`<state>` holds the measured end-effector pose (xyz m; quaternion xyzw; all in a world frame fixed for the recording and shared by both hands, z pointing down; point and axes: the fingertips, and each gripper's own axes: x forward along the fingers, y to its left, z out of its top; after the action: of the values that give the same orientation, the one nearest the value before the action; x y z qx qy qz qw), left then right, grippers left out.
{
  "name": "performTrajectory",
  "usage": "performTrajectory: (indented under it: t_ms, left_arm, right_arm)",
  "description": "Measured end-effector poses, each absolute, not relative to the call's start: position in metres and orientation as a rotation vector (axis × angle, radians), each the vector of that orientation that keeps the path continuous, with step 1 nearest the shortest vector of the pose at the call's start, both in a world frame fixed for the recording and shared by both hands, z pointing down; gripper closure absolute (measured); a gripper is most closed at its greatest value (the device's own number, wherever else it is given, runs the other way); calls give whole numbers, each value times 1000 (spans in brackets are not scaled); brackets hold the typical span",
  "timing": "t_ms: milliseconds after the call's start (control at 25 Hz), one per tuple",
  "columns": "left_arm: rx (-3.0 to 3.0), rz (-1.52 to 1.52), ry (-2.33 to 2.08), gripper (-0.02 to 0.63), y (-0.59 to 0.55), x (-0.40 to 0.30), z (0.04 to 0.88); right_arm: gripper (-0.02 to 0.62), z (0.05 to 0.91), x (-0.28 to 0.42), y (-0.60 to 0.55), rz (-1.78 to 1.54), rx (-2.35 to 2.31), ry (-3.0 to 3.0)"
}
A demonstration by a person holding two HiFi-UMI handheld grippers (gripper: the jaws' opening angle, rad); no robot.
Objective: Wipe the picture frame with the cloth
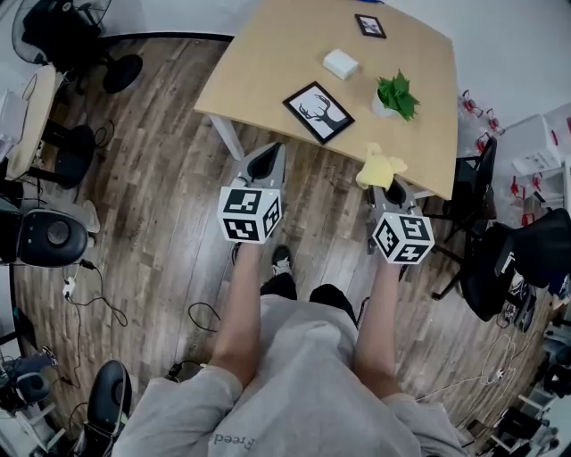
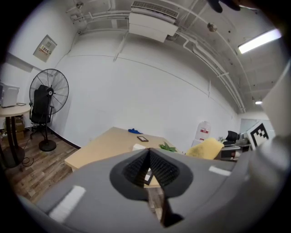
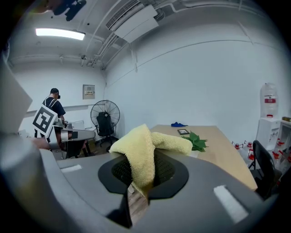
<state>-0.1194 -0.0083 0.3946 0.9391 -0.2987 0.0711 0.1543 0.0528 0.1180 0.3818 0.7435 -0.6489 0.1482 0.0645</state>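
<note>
The picture frame (image 1: 318, 112), black-edged with an antler drawing on white, is seen lying flat on the light wooden table (image 1: 268, 62). It is set close to the near edge and turned at an angle to it. Neither tool touches it.

The yellow cloth (image 1: 381, 166) is pinched in the right gripper (image 1: 391, 191). In the right gripper view the jaws are closed on a fold of the cloth (image 3: 142, 152), which bunches up over the right gripper (image 3: 142, 169) and spills to both sides. From the head view the cloth is held at the table's near edge, to the right of the frame and just short of a potted plant (image 1: 394, 95).

The left gripper (image 1: 266, 157) is held over the wooden floor (image 1: 161, 178), just off the near edge and to the near left of the frame. In its own view the jaws of the left gripper (image 2: 148, 154) are pressed together with nothing between them.

Farther back on the table a white box (image 1: 341, 63) is placed beyond the frame, and a smaller dark frame (image 1: 370, 26) lies near the far edge. A blue object (image 2: 134, 131) is seen at the far end, though what it is cannot be made out. A standing fan (image 2: 50, 91) is placed on the floor by the wall, with a dark chair in front of it.
</note>
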Motion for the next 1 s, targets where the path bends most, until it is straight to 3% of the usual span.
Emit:
performTrajectory:
  t_ms: [520,1000]
  left_arm:
    - [2678,333,-864,555,-66,-108,430]
    - [2673,405,-955,554,-134,-46,455]
  right_arm:
    - [546,403,81,46,481,2179,-1960]
    - [546,409,127,-55,358,1883,-2145]
